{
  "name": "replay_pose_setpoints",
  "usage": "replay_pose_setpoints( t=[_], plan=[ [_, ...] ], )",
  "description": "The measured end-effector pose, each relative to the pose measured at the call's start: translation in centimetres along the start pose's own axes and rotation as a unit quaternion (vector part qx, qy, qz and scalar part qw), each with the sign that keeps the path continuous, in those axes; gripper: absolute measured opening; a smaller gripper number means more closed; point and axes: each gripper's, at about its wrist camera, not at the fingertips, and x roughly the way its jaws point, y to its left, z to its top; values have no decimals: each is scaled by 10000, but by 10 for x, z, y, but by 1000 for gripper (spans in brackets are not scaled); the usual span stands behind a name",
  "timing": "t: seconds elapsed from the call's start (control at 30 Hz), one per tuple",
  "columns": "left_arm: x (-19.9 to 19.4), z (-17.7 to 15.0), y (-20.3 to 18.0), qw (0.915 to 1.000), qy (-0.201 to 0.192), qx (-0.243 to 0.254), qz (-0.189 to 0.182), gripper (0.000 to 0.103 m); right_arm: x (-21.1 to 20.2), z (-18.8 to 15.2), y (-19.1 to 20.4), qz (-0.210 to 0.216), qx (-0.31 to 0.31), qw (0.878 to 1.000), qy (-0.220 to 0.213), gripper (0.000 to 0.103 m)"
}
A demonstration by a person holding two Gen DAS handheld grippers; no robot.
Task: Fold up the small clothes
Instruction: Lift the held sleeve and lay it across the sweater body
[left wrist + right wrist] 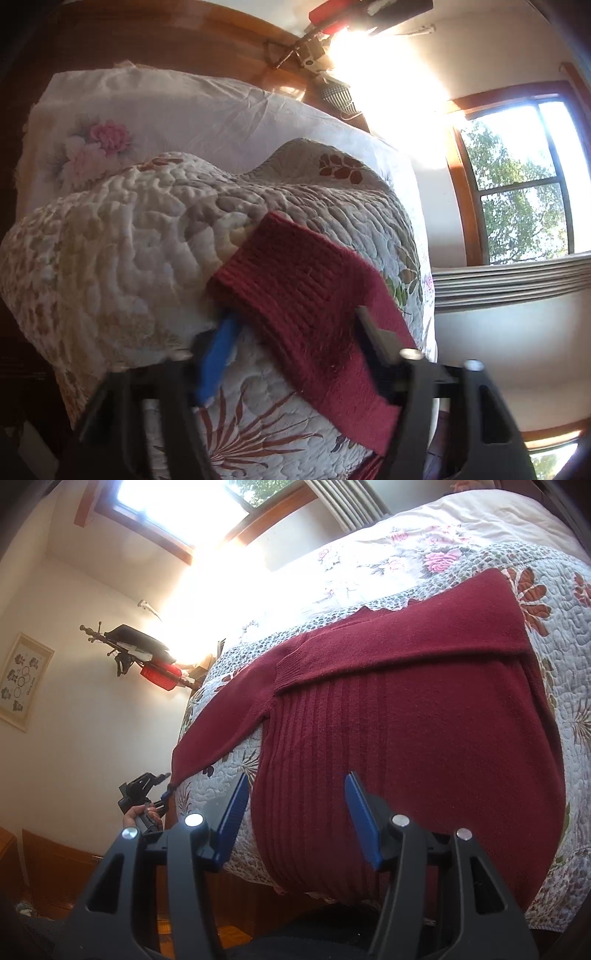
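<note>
**Inspector A:** Right gripper [295, 819]: jaws spread, empty, hovering at the hem of the maroon sweater [424, 746], which lies flat on the quilt [576, 686].

**Inspector B:** Left gripper [295, 328], at the sweater's far sleeve [306, 280]: jaws straddle the cuff; whether they pinch it, I cannot tell. One sleeve is already folded. Judged next: carry this sleeve across the body.

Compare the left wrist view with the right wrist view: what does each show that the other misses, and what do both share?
Only the left wrist view shows the sleeve cuff close up between the left gripper fingers, and the pillow. Only the right wrist view shows the whole maroon sweater with one sleeve folded across, the open right gripper, and a framed picture. Both show the quilted bedspread, the window and the red bag.
</note>
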Motion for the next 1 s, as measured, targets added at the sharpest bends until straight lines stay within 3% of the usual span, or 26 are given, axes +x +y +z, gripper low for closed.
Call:
replay_pose_setpoints(
  t=[0.1, 0.17, 0.27, 0.37, 0.47, 0.6, 0.7, 0.87, 1.0],
  plan=[
    [-2, 7, -7, 9999, -78, -47, 102, 11, -5, -4, -8, -33, 77, 10000, -42, 55],
    [-12, 10, -22, 9997, -233, 28, -18, 9, -9, -5, -13, -33, 120, 9999, -81, 55],
    [-35, 4, -71, 9967, -440, 580, -347, 8, -15, -6, -19, -6, 184, 9997, -161, 55],
    [-60, -13, -145, 9849, -542, 1405, -849, 8, -19, -9, -27, 26, 275, 9994, -211, 55],
    [-84, -44, -225, 9625, -617, 2296, -1306, 8, -22, -12, -34, 73, 364, 9990, -244, 55],
    [-101, -106, -323, 9196, -526, 3464, -1774, 8, -32, -16, -44, 105, 443, 9983, -350, 55],
    [-94, -160, -376, 8875, -394, 4199, -1854, 8, -42, -19, -51, 104, 532, 9973, -490, 55],
    [-57, -256, -420, 8457, 220, 4971, -1929, 8, -61, -24, -69, 9, 762, 9943, -740, 55],
    [-10, -327, -432, 8178, 854, 5407, -1777, 8, -73, -32, -91, -138, 1049, 9903, -896, 55]
  ],
)
